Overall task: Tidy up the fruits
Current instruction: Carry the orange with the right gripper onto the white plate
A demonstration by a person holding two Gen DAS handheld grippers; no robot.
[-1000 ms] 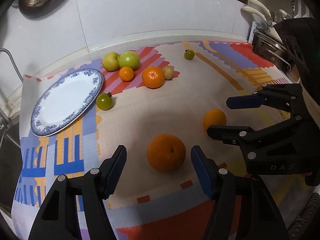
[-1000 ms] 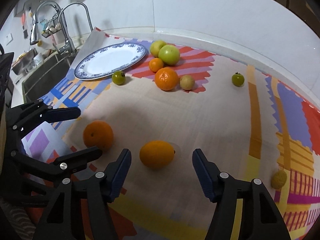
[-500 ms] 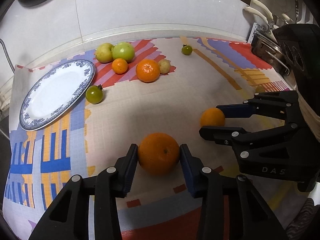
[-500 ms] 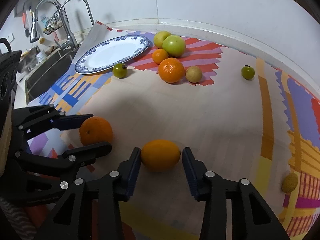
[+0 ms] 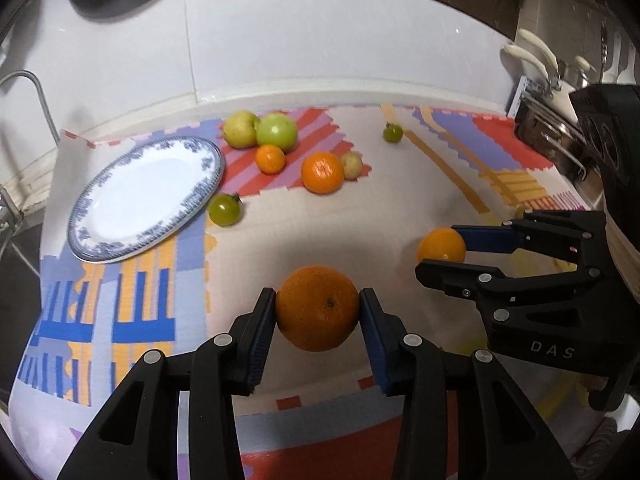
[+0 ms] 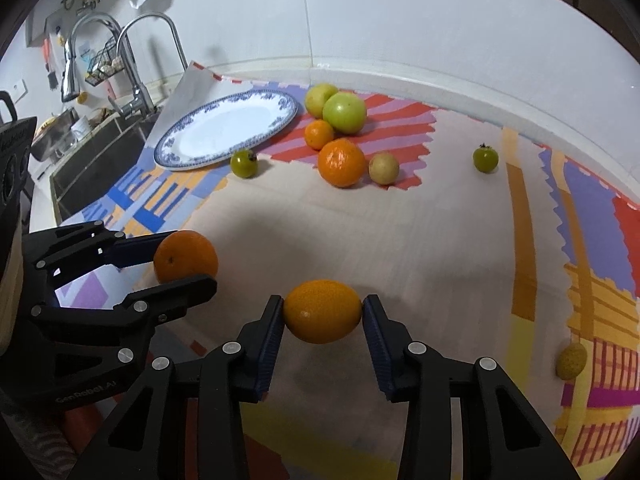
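My left gripper is shut on a large orange, held just above the patterned mat. My right gripper is shut on a smaller oval orange, also lifted a little. Each gripper shows in the other's view: the right gripper with its orange, the left gripper with its orange. An empty blue-rimmed white plate lies at the far left. Beside it lie two green apples, two oranges, a pale small fruit and a green tomato.
A second green tomato sits far right on the mat. A small yellow fruit lies at the right edge. A sink with faucets is to the left; a metal rack stands at the right. White tiled wall behind.
Both grippers closed on their oranges, from open a second ago, and have lifted them slightly off the mat.
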